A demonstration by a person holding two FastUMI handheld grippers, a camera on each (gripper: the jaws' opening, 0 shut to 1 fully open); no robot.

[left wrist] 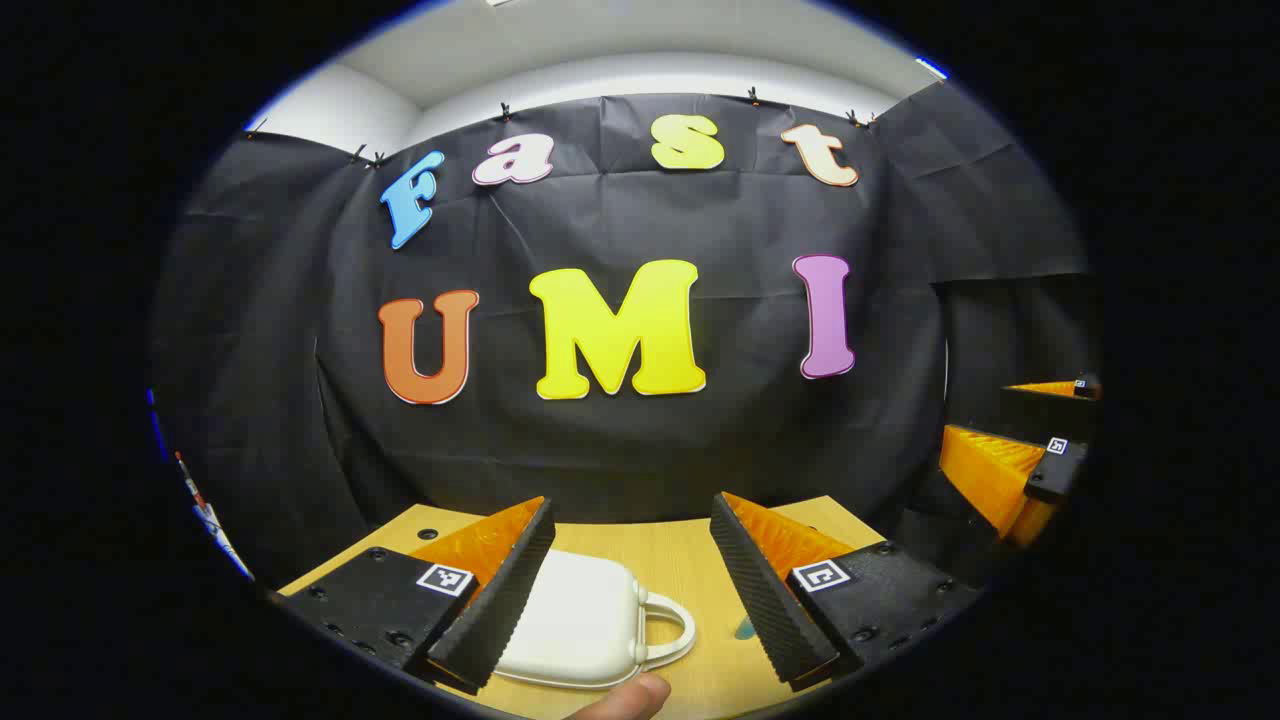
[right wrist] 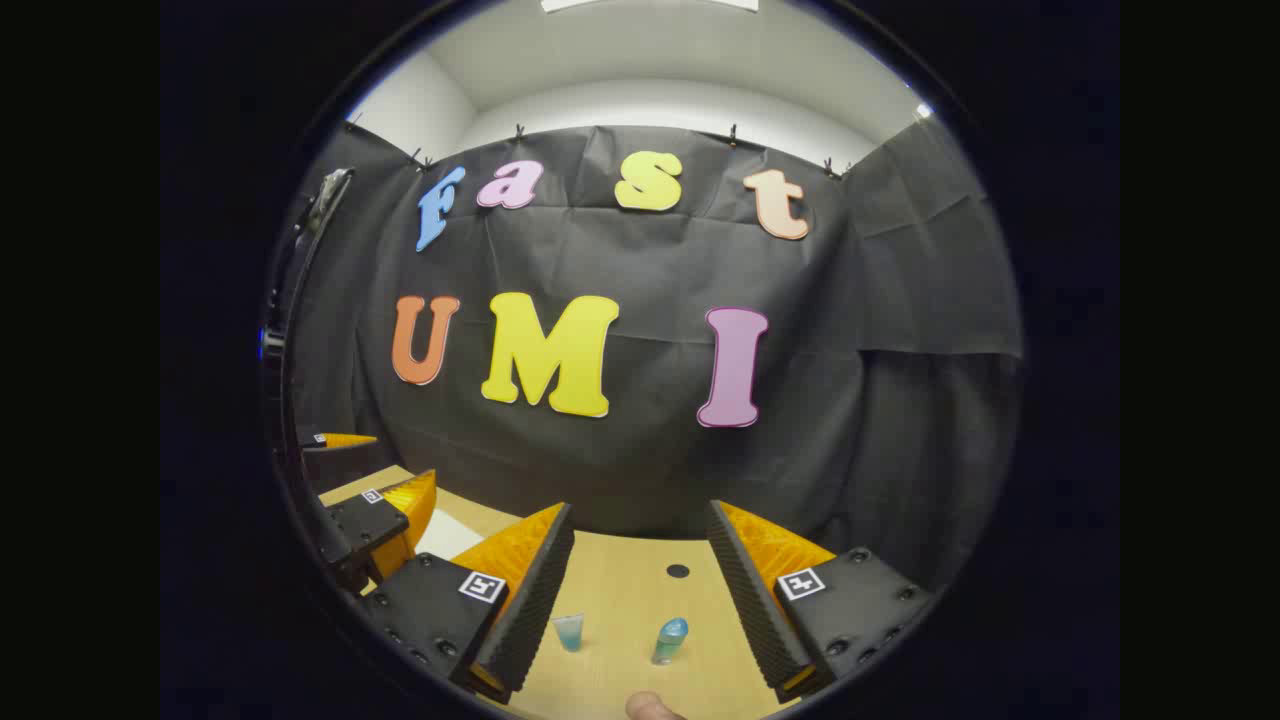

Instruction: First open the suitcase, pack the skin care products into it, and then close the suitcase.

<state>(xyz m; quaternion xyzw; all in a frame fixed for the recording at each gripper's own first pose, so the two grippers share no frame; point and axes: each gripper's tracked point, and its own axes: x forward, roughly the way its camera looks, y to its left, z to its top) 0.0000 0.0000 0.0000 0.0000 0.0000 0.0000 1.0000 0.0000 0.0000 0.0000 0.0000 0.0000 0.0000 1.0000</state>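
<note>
The white suitcase [left wrist: 575,625] lies closed on the wooden surface [left wrist: 680,560] just ahead of the left claw [left wrist: 632,590], partly behind its left finger, its handle [left wrist: 668,628] pointing right into the gap, so that released claw is nearer for opening it. The right gripper view adds two small blue skin care products [right wrist: 620,637] standing near the surface's front edge, between the spread fingers of the right claw [right wrist: 640,595].

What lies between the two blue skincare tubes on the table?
Bare wooden table. In the right gripper view the left tube and right tube stand apart with nothing between them.
</note>
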